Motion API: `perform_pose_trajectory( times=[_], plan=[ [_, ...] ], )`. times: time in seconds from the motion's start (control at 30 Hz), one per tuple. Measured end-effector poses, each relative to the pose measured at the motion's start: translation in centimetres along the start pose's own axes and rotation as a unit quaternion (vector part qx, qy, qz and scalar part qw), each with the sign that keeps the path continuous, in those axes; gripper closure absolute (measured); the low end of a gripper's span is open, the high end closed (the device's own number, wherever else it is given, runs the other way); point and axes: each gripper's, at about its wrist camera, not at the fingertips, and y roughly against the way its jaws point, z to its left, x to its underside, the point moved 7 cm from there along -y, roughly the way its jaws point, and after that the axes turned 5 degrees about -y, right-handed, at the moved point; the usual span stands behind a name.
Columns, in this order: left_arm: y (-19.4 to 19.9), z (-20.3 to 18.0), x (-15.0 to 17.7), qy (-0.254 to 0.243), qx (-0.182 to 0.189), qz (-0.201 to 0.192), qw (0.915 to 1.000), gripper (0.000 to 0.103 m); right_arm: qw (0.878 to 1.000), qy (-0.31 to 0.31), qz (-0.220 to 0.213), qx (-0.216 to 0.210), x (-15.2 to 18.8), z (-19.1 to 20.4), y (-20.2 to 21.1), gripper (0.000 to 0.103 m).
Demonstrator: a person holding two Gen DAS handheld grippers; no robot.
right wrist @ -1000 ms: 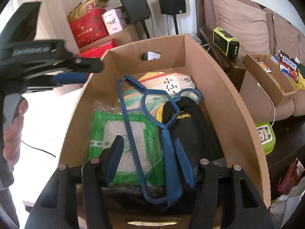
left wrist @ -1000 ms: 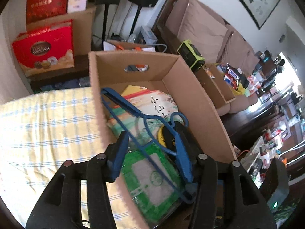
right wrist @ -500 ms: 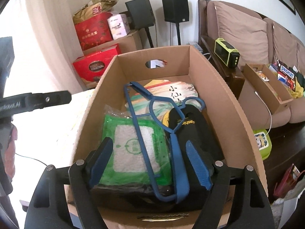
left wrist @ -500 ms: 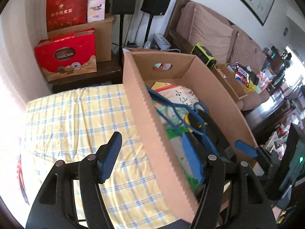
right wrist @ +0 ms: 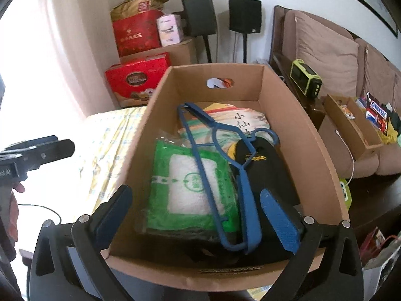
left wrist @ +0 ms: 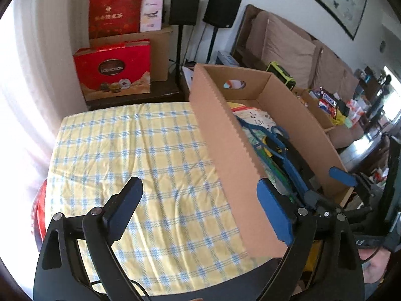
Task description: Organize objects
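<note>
An open cardboard box (right wrist: 288, 115) stands beside a yellow checked cloth (left wrist: 137, 150). Inside it a blue hanger (right wrist: 218, 155) lies across a green packet (right wrist: 190, 183) and a black bag (right wrist: 265, 170). My right gripper (right wrist: 198, 218) hangs over the box's near end with its jaws opening; the hanger's lower end lies between them, unpressed. One right finger sits outside the box's left wall. My left gripper (left wrist: 200, 210) hovers over the cloth, jaws opening and holding nothing, with the near corner of the box (left wrist: 225, 138) just inside its right finger.
Red gift boxes (left wrist: 112, 72) and two black speakers (left wrist: 185, 5) stand behind the cloth. A brown sofa (right wrist: 325, 50), a green radio (right wrist: 305, 80) and a smaller snack-filled carton (right wrist: 351, 123) lie to the right of the box.
Both grippers have opened wider. The left one has swung left, off the box contents and over the checked cloth. The right one has drawn back a little; the hanger stays in the box.
</note>
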Motion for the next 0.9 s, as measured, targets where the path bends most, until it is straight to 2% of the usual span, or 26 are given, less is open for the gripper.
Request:
perform_pose_trajectory(
  times=[0.1,0.13,0.2,0.33,0.57,0.9],
  plan=[
    [0.5,0.7,1.1,0.006,-0.005,0.000,1.0000,0.008,1.000,-0.001,-0.006,-0.010,0.1,0.6,0.5,0.000],
    [0.7,1.0,1.4,0.005,-0.011,-0.002,0.9999,0.000,1.000,0.000,-0.008,-0.010,0.2,0.8,0.7,0.000],
    [1.1,1.3,2.1,-0.001,-0.029,-0.007,0.9996,0.000,1.000,0.003,-0.010,-0.010,0.2,1.2,1.0,0.000],
    [2.1,2.1,3.5,0.011,-0.032,-0.015,0.9993,0.000,1.000,0.011,-0.015,-0.008,0.7,2.0,1.6,0.000],
    [4.4,3.2,5.8,0.019,-0.063,-0.036,0.9972,0.000,0.999,0.023,-0.030,0.001,1.8,3.3,3.1,0.000],
    [5.6,4.1,9.0,0.040,-0.088,-0.040,0.9945,0.000,0.998,0.028,-0.056,0.026,3.5,4.3,5.3,0.000]
  ],
)
